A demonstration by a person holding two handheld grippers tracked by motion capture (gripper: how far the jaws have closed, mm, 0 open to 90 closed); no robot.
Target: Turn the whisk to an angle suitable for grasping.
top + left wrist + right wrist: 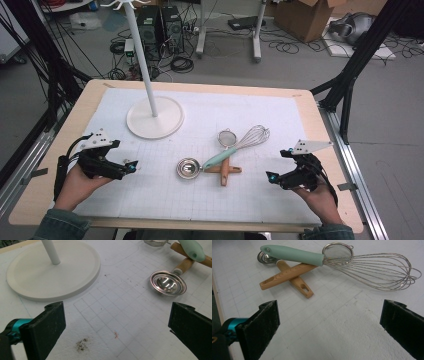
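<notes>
A whisk [240,142] [352,261] with a mint-green handle lies across two crossed wooden handles [226,170] [287,277] in the middle of the white gridded mat [210,190]. One wooden handle ends in a shiny metal scoop [188,168] [168,283], the other in a small mesh strainer [227,136] [338,250]. My left gripper [131,166] [115,332] rests at the mat's left, open and empty, its jaws pointing toward the scoop. My right gripper [272,176] [327,327] sits at the right, open and empty, facing the utensils.
A white stand with a round base [155,117] [50,270] and upright pole [142,55] rises at the mat's back left. The wooden table edge [200,86] frames the mat. Computer towers, cables and a cardboard box lie on the floor beyond.
</notes>
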